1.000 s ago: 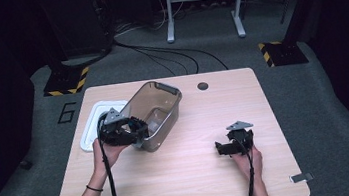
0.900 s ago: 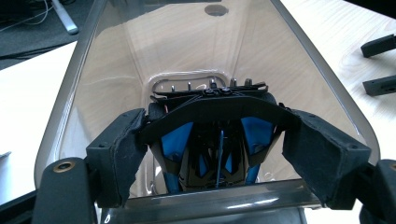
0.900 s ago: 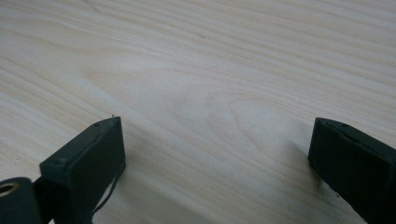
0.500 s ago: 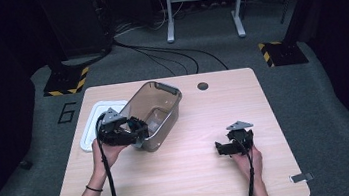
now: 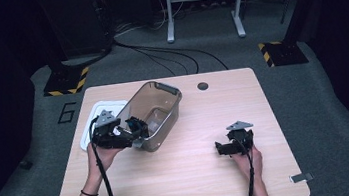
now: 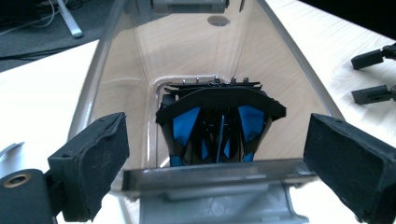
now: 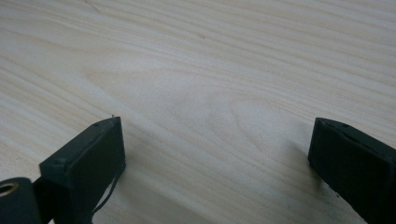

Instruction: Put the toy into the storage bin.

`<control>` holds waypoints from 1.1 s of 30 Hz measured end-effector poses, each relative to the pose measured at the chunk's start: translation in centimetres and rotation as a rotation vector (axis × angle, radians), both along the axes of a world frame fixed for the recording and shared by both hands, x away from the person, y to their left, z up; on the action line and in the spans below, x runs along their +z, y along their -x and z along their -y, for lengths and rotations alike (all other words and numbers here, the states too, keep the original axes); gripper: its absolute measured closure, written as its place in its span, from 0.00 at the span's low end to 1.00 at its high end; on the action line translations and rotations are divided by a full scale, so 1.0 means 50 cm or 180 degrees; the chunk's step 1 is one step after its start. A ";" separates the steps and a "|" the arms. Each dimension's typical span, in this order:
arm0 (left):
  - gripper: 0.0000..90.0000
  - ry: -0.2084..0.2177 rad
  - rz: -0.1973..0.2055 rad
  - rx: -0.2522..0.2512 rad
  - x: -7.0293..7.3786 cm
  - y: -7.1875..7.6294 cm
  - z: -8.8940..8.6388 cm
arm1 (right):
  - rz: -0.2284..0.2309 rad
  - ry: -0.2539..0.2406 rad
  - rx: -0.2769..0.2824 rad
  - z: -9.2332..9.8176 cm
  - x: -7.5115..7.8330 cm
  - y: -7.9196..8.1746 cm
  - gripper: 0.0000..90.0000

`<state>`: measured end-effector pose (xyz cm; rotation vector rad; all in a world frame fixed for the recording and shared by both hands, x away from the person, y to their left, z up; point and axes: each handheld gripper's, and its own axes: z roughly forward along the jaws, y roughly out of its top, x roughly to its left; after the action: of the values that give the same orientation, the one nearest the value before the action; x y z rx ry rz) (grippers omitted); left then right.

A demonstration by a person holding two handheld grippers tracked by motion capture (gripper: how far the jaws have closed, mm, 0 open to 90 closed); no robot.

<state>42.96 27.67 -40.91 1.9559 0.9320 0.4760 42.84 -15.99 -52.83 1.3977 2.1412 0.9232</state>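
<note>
Two hand-held grippers are being held over the pale wooden bench. The left hand-held gripper is being kept at the near end of a clear plastic bin, which is lying tilted, its open mouth turned toward that gripper. Seen along the left hand-held gripper from its own camera, the bin's grey rim is being straddled by the two black pads: one pad is standing off to one side of the rim and the other well off to the other side, neither pressing on the plastic. The jaws have just been opening, and they are now standing wide apart with the bin's end between them but not gripped. Deeper inside the bin, straight ahead of this gripper, a black and blue object is lying against the far wall; it is possibly a folded fabric item, though its shape is being blurred by the plastic. A white tray is lying just behind the left hand-held gripper, beside the bin.

The right hand-held gripper is being held well apart from the bin, low over bare wood. Its jaws are standing open, with nothing between them.
</note>
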 end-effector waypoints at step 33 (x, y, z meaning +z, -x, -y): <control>0.00 0.0051 -0.0230 0.0650 -0.041 0.011 -0.174 | 0.0001 0.0002 -0.0001 0.000 0.000 0.000 0.04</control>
<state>42.43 36.39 -42.94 1.8829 1.1853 0.5147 42.83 -15.99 -52.83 1.3973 2.1409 0.9223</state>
